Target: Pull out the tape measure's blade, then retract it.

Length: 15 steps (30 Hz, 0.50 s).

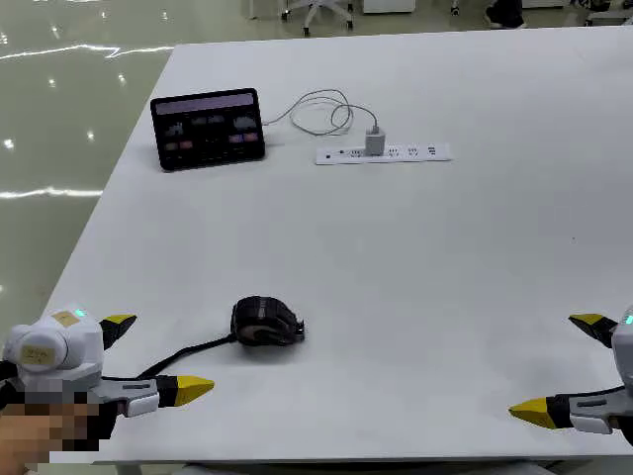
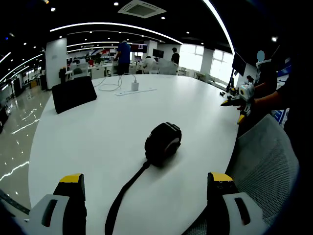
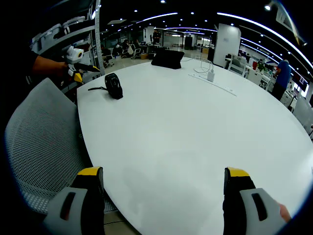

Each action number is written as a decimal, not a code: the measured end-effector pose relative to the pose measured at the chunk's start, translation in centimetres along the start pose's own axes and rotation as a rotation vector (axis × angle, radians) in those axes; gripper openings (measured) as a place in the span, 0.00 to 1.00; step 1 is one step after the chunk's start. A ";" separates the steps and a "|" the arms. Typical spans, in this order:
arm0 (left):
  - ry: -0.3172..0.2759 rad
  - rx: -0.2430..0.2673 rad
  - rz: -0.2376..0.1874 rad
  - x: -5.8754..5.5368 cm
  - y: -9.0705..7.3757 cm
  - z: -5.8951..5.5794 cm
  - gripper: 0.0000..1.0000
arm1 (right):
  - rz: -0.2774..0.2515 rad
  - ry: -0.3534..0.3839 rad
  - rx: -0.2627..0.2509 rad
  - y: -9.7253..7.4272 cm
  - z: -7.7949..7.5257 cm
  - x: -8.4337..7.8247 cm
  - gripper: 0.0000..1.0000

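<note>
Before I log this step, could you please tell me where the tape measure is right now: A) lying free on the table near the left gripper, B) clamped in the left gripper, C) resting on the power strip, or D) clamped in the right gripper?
A: the tape measure lies on the white table just ahead of the left gripper, whose fingers stand wide apart.
</note>
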State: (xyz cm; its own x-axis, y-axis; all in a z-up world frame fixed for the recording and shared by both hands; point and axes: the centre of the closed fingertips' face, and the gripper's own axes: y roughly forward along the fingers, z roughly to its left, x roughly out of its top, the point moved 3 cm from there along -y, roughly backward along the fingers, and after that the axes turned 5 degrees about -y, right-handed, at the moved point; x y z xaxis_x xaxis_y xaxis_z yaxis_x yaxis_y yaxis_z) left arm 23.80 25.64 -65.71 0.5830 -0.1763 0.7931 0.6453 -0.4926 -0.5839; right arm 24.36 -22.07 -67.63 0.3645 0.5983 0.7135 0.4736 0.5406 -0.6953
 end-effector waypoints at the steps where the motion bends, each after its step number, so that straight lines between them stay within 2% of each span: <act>1: 0.000 0.001 -0.001 0.0 0.0 0.0 1.00 | 0.008 -0.002 0.000 0.0 0.0 -0.1 0.97; 15: -0.003 0.004 -0.001 0.1 -0.2 0.2 1.00 | 0.019 0.006 -0.004 -0.2 -0.3 -0.5 0.97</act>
State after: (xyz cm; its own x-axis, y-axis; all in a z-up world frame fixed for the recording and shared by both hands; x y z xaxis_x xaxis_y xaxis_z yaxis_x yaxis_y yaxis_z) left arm 23.86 25.85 -65.56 0.5837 -0.1737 0.7932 0.6478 -0.4893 -0.5839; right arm 24.34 -22.66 -67.82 0.3782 0.6050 0.7007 0.4695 0.5270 -0.7084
